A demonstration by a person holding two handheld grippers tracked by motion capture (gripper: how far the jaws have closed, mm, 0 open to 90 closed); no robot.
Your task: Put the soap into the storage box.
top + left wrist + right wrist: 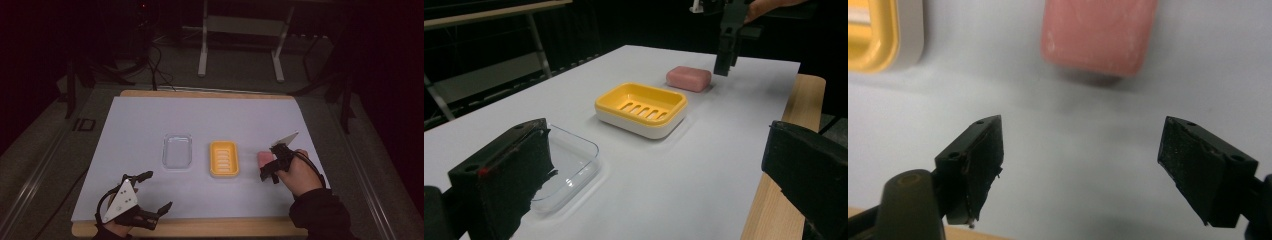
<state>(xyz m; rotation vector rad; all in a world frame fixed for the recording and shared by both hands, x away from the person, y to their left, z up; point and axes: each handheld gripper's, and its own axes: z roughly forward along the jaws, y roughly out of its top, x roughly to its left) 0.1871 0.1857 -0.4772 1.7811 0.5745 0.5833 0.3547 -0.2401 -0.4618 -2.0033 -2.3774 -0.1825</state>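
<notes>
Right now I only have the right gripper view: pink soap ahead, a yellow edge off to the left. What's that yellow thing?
Observer: A yellow soap dish, empty, with a slotted floor.
Operator: Anything beyond it?
Observer: A clear plastic tray, also empty, on the dish's far side from the soap.
Operator: Where's the other gripper?
Observer: The left gripper is open at the near left corner of the white mat, apart from everything.
</notes>
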